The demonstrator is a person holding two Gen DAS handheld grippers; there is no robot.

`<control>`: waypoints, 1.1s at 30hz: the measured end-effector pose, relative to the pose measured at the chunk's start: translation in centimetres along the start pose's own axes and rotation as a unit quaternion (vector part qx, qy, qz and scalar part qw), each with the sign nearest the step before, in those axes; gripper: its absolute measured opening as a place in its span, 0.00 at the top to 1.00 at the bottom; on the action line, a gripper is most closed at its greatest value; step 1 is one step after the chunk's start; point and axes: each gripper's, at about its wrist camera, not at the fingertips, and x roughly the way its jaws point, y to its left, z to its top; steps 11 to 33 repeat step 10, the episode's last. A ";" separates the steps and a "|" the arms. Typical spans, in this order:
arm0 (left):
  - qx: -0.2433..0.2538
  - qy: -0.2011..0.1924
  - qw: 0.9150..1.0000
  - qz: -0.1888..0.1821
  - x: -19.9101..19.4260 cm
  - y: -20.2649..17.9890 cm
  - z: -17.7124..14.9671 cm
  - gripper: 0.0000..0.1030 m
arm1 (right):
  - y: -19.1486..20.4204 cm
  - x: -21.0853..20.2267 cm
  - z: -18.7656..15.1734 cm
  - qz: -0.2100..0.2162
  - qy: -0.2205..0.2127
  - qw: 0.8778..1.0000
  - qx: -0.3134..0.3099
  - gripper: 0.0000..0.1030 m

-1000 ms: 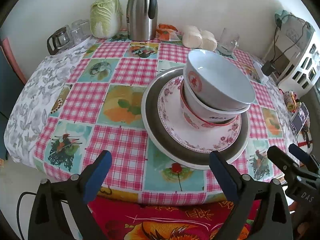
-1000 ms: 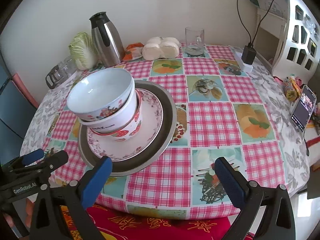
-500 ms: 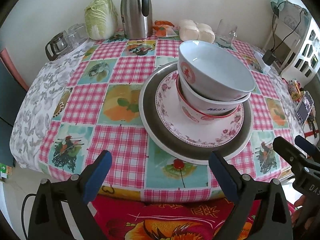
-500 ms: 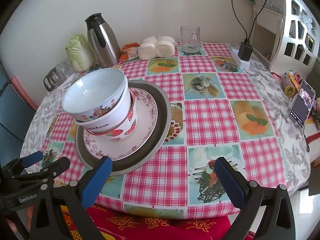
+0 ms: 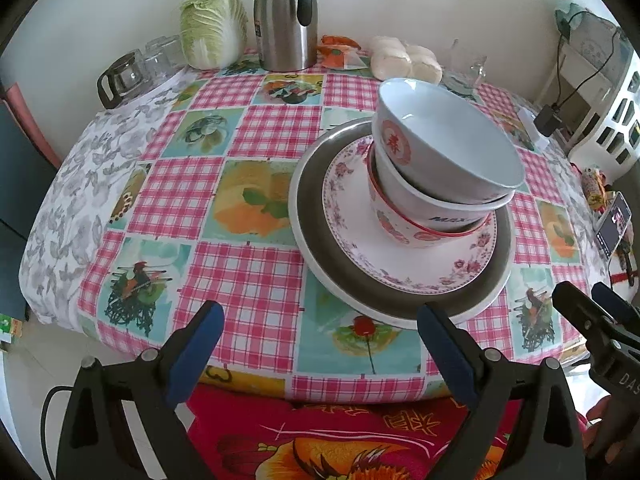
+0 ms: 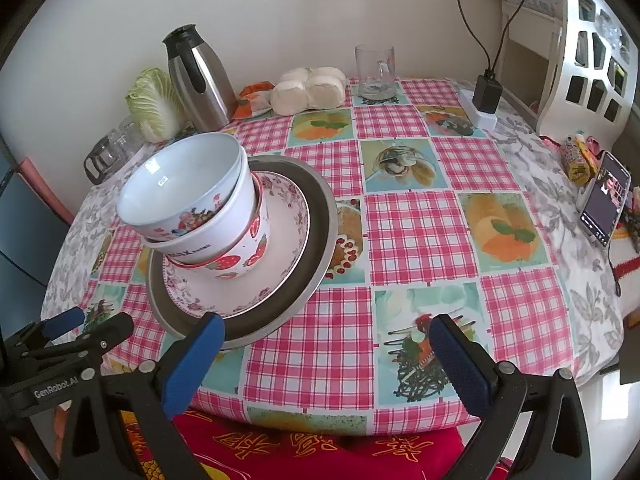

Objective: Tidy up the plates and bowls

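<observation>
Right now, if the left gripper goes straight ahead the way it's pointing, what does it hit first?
Probably the tablecloth near the table's front edge. The open left gripper points left of the grey plate, though its right finger sits near the rim; depth is unclear.

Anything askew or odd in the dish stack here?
Yes: the top bowl sits tilted in the bowl below rather than nested level, and the bowl stack stands off-centre on the floral plate. Nothing looks spilled or broken.
</observation>
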 end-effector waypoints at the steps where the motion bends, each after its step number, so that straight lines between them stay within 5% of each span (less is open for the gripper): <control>1: -0.001 -0.001 1.000 0.000 0.0 0.0 0.0 0.06 | 0.0 0.0 0.0 0.000 0.000 1.000 0.000 0.00; 33: -0.007 -0.009 1.000 0.004 -0.3 0.3 0.0 0.06 | -0.1 0.0 0.0 0.002 0.001 1.000 0.004 0.00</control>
